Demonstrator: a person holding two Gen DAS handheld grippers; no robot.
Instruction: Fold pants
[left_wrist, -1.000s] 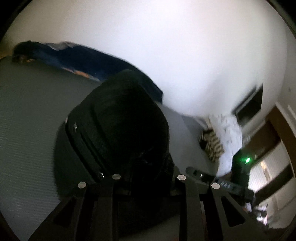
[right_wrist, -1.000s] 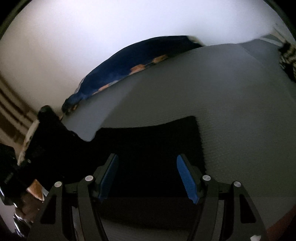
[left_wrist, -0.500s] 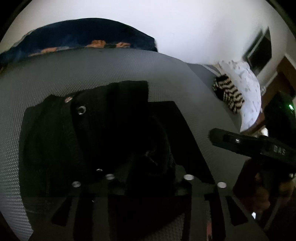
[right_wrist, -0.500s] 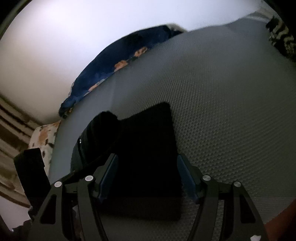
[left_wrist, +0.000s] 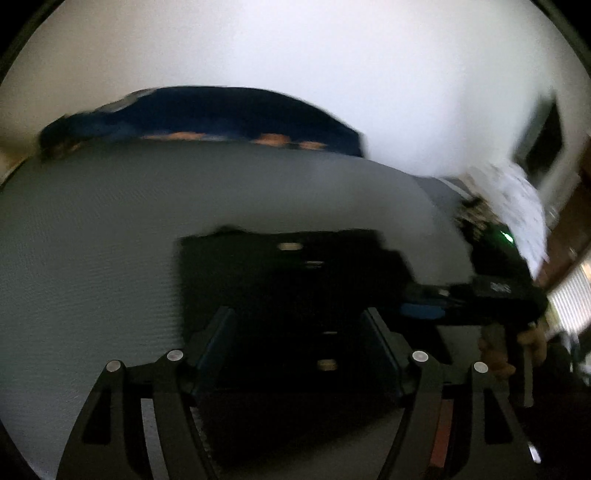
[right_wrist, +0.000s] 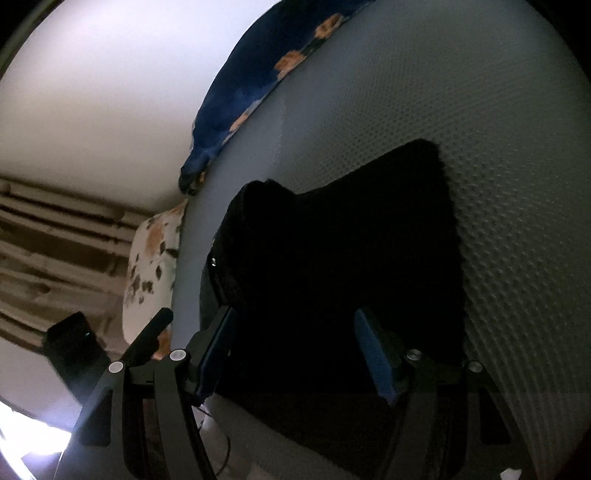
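Grey bed (left_wrist: 92, 229) carried the black pants (left_wrist: 295, 280), folded into a compact block between both gaping, empty tongs, left tongs (left_wrist: 299, 332) and right tongs (right_wrist: 295, 350). Beyond the pants lay a blue blanket (left_wrist: 207, 110). Folding looked finished; next probably smoothing or withdrawing.

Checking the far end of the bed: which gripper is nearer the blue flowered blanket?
Hard to call. Left gripper and right gripper both hang open over the black pants, well short of the blanket.
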